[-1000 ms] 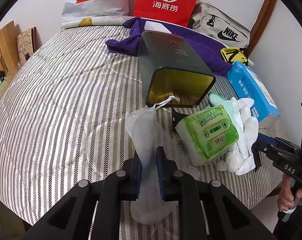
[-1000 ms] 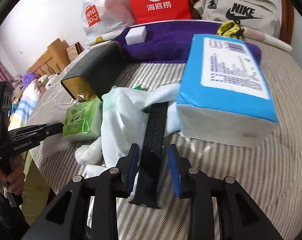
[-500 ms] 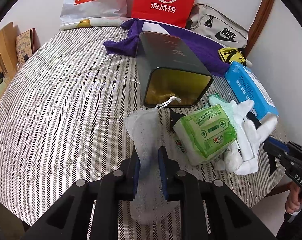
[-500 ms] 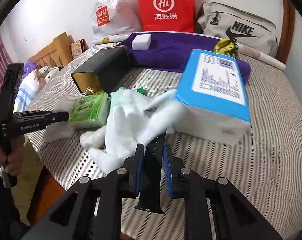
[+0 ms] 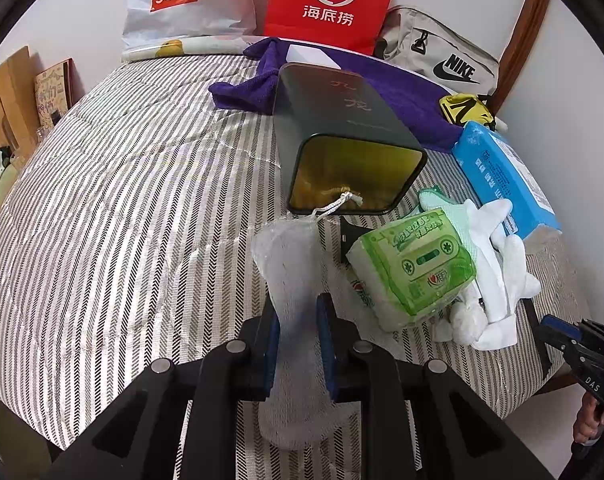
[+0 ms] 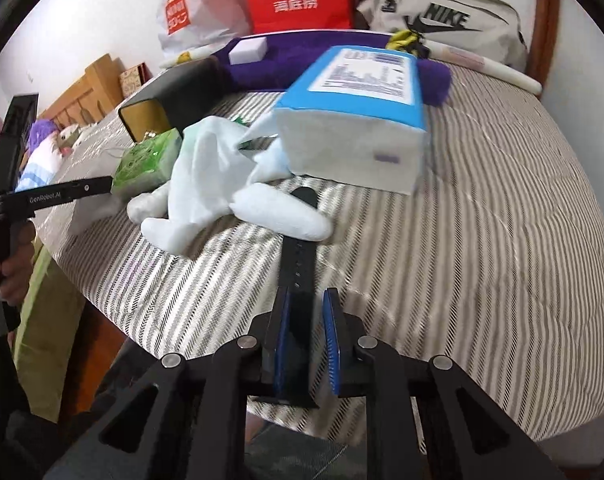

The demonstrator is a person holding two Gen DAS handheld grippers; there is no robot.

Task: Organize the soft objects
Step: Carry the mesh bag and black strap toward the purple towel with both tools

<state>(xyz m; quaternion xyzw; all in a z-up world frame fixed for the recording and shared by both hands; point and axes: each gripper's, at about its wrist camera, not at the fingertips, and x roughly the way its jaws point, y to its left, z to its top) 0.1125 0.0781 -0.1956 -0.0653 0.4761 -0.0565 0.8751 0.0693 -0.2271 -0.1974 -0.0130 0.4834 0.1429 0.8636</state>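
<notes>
My left gripper (image 5: pixel 298 320) is shut on a white mesh drawstring pouch (image 5: pixel 292 252) just in front of the open mouth of a dark tin box (image 5: pixel 342 136) lying on its side. A green tissue pack (image 5: pixel 414 258) and white gloves (image 5: pixel 498 280) lie to the right. My right gripper (image 6: pixel 306 320) is shut on a black strap (image 6: pixel 298 264), whose far end runs under the white gloves (image 6: pixel 218 184). A blue tissue pack (image 6: pixel 358 112) lies behind; it also shows in the left wrist view (image 5: pixel 502 176).
All lies on a striped bed (image 5: pixel 122 200). A purple towel (image 5: pixel 402 92), a white block (image 6: pixel 248 46), a red bag (image 5: pixel 330 0), a Miniso bag (image 5: pixel 182 0) and a Nike bag (image 6: pixel 442 20) are at the back. The bed edge (image 6: pixel 150 340) is near.
My right gripper closed on the black strap and pulled it back toward the bed edge, dragging it out from the gloves. My left gripper kept hold of the pouch, almost still.
</notes>
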